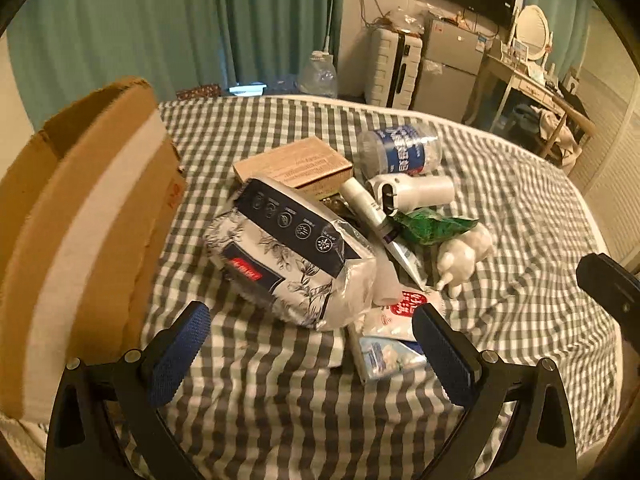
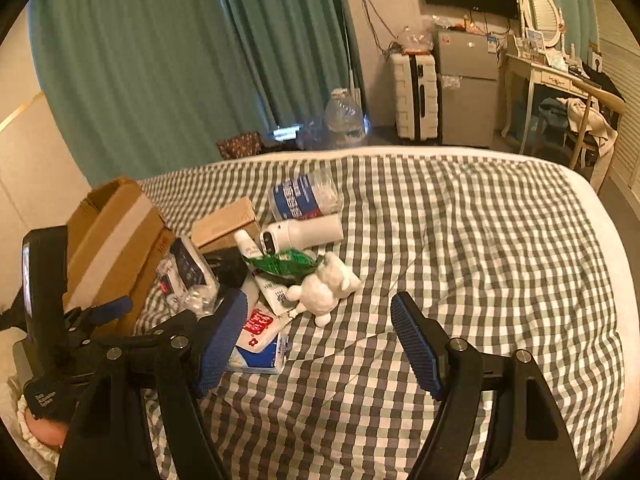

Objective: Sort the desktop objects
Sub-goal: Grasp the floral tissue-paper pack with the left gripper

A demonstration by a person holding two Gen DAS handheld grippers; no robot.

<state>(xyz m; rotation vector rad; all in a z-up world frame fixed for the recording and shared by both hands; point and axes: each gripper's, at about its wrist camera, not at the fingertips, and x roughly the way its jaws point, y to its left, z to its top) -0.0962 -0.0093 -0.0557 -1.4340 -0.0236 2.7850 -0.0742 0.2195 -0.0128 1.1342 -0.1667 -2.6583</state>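
Observation:
A heap of small items lies on a checked bedspread [image 1: 280, 380]. In the left wrist view a floral tissue pack [image 1: 292, 256] is nearest, just beyond my open left gripper [image 1: 310, 324], which holds nothing. Behind the pack sit a brown carton [image 1: 294, 166], a clear tub with a blue label [image 1: 400, 150], a white cylinder device [image 1: 412, 192], a tube [image 1: 376, 220], a green wrapper [image 1: 430, 226] and a white plush toy [image 1: 464, 256]. Small tissue packets [image 1: 390, 336] lie by the right fingertip. My right gripper [image 2: 316, 312] is open and empty, just in front of the plush toy [image 2: 324, 288].
An open cardboard box [image 1: 80, 220] stands at the left of the heap. The bedspread [image 2: 480, 260] stretches bare to the right of the pile. Beyond the bed are green curtains, a water jug [image 2: 344, 118], a suitcase [image 2: 414, 96] and a small fridge [image 2: 468, 92].

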